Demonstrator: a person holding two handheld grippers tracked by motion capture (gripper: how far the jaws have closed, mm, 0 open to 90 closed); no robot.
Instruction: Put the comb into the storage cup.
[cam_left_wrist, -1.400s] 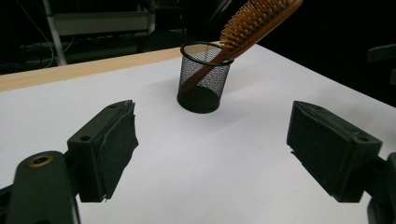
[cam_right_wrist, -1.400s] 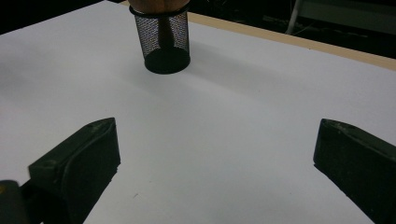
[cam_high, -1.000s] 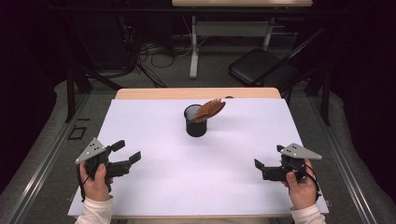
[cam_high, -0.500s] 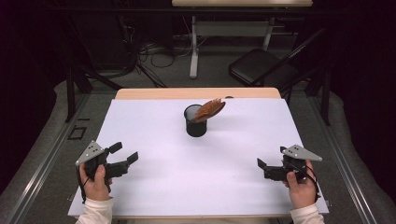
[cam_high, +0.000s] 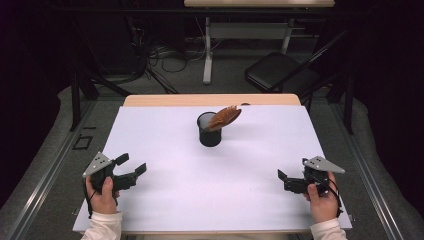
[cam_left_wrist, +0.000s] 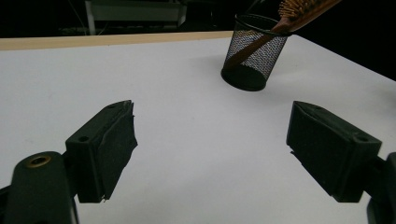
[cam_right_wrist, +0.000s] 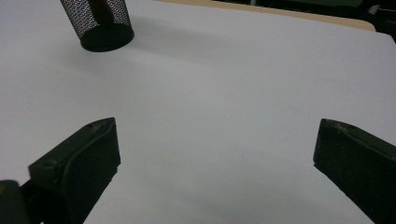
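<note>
- A white table (cam_high: 165, 210) takes up the middle of the high view, with a strip of bare wood along its far edge and a dark room behind it.
- A black mesh cup (cam_high: 209, 131) stands upright just above the centre of the frame, towards the far edge of the table.
- A brown hairbrush (cam_high: 225, 118) stands in the cup, handle down; its bristled head leans out over the rim towards the upper right.
- The left gripper (cam_high: 131, 169) sits at the lower left of the high view, held in a hand (cam_high: 102, 197) that enters from the bottom edge. Its jaws point towards the right and stand apart, with nothing between them.
- The right gripper (cam_high: 283, 181) sits at the lower right, held in the other hand (cam_high: 322, 202). Its jaws point towards the left of the frame, and in its own view they are wide apart over bare white table, gripping nothing.
- Both grippers are well apart from the cup and from each other.
- In the left gripper view, the cup appears at the upper right, beyond the two spread black jaws.
- In the right gripper view, the cup's base appears at the upper left.
- A black folding chair (cam_high: 280, 75) stands on the floor beyond the table, at the upper right of the high view.
</note>
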